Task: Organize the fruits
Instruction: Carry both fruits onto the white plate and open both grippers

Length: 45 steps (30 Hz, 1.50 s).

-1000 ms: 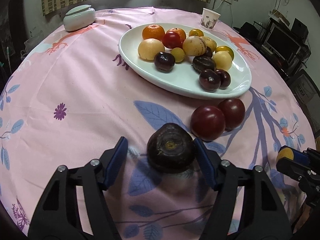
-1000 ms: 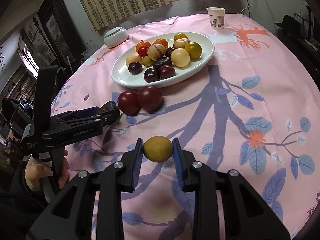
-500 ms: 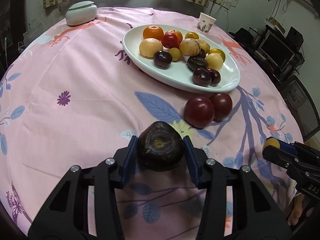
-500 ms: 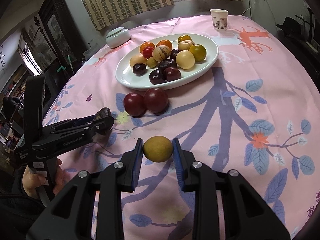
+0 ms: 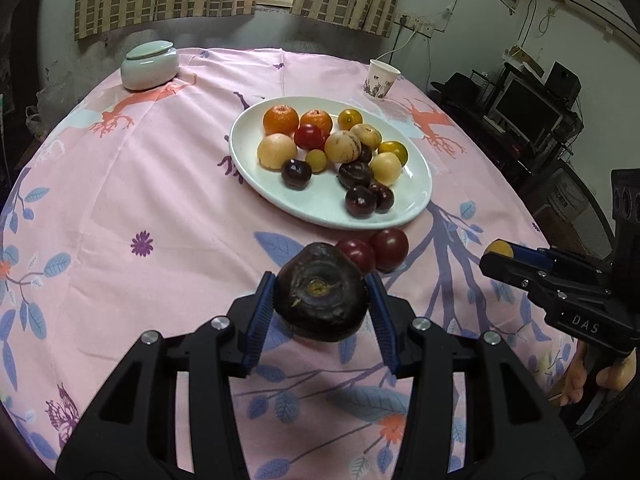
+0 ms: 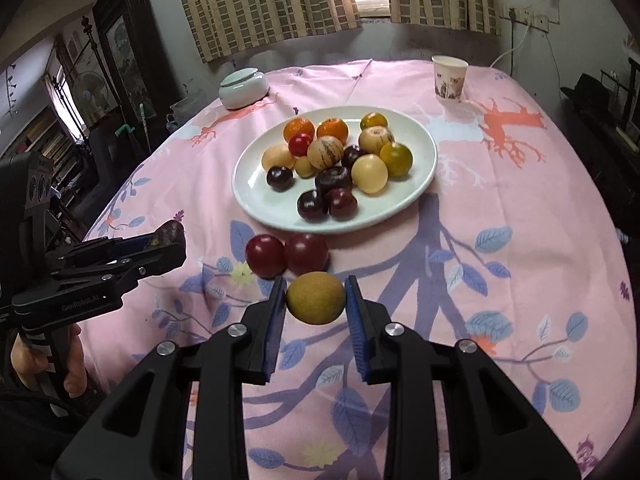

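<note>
My left gripper (image 5: 322, 304) is shut on a dark purple-brown fruit (image 5: 322, 294) and holds it above the cloth; it also shows in the right wrist view (image 6: 168, 240). My right gripper (image 6: 316, 300) is shut on a yellow-brown round fruit (image 6: 316, 298), lifted off the table; it shows in the left wrist view (image 5: 500, 250). A white oval plate (image 5: 416, 196) (image 6: 256, 200) holds several fruits: oranges, yellow ones, dark plums. Two dark red fruits (image 5: 374, 250) (image 6: 286, 254) lie on the cloth just in front of the plate.
A pale green lidded jar (image 5: 150, 65) (image 6: 243, 89) stands at the far left of the pink tablecloth. A paper cup (image 5: 380, 79) (image 6: 449, 78) stands at the far right. Dark furniture and electronics (image 5: 532, 108) are beyond the right table edge.
My left gripper closed on the dark fruit and lifted it off the cloth. My right gripper rose with the yellow fruit in it. Both views pulled back and up.
</note>
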Tool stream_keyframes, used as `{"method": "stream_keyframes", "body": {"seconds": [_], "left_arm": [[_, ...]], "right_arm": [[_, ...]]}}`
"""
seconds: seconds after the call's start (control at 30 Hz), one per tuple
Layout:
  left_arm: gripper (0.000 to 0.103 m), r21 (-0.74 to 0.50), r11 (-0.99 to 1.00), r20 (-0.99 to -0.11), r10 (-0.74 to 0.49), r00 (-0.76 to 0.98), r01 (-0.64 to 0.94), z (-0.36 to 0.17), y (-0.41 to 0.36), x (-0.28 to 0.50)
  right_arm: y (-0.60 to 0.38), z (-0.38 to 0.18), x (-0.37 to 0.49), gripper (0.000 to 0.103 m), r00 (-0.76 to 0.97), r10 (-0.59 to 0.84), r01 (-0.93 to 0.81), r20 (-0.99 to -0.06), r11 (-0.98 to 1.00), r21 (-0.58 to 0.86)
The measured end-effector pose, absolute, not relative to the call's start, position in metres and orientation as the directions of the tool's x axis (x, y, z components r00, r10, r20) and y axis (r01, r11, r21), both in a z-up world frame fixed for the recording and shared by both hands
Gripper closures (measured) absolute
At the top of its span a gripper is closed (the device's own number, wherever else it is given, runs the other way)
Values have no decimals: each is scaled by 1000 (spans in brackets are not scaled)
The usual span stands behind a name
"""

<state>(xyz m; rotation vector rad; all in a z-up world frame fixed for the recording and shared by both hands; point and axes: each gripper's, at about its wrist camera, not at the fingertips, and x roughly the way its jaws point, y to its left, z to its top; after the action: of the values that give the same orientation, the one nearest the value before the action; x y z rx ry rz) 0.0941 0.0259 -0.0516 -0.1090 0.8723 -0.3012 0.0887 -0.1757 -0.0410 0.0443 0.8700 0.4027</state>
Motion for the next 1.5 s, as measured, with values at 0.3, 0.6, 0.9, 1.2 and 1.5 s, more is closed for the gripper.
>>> {"method": "stream_keyframes", "body": {"seconds": [0.3,0.6,0.9,1.2,1.5], "left_arm": [[56,-176,971,-739,-240,629,163,-28,31,187],[56,-215,968,-789,-250,562,129,-57,31,255],[56,-221,966,-794,-258,550,134,-64,29,259],[38,-199,969,-790,-248,561,149,-60,25,253],[12,-240,952,-705,-306,640,191,-25,32,178]], "right_arm": [[-142,-22,153,73,586,404,-380,-702,903,203],[-107,-59,212,73,512,388,-387,-766,901,197],[-101,-76,226,73,491,414,-396,-766,890,227],[-101,-68,214,37,539,323,-384,-778,916,114],[-145,-48,125,34,522,363,-365,-772,913,182]]}}
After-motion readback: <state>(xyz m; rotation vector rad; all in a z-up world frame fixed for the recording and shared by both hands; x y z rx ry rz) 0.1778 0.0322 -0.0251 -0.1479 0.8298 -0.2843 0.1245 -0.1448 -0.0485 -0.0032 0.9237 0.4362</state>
